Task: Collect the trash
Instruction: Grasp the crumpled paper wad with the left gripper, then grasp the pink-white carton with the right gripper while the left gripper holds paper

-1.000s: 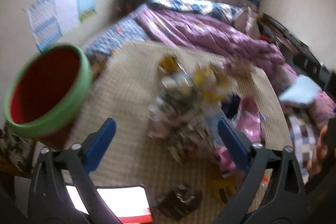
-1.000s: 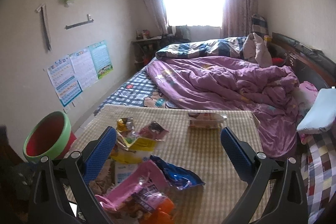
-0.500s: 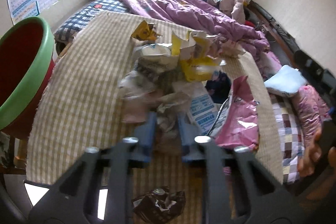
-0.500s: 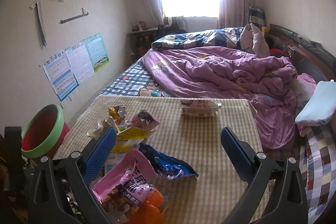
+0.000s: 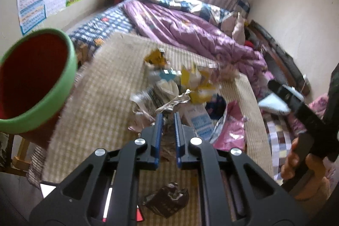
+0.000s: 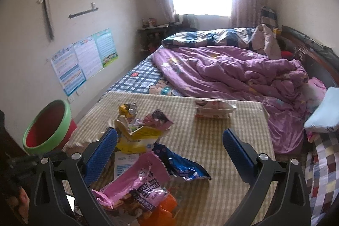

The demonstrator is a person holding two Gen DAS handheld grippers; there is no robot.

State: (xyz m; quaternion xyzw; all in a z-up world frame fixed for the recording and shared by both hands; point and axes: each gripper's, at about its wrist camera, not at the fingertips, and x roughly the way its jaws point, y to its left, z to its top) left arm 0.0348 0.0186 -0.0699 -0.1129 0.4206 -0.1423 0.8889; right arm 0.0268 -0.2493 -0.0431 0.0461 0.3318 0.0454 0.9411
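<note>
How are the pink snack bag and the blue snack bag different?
The pink snack bag looks bigger and puffier, while the blue snack bag lies flatter. The pink one sits nearer the camera, partly over the blue one's left end. The pink one lies partly between the open right tongs; the blue one's right end pokes past it. Both are shiny wrappers on the checked mat.

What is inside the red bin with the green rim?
The red bin shows only bare red wall inside, with no trash visible. Its bottom is in shadow and hidden by the near green rim.
</note>
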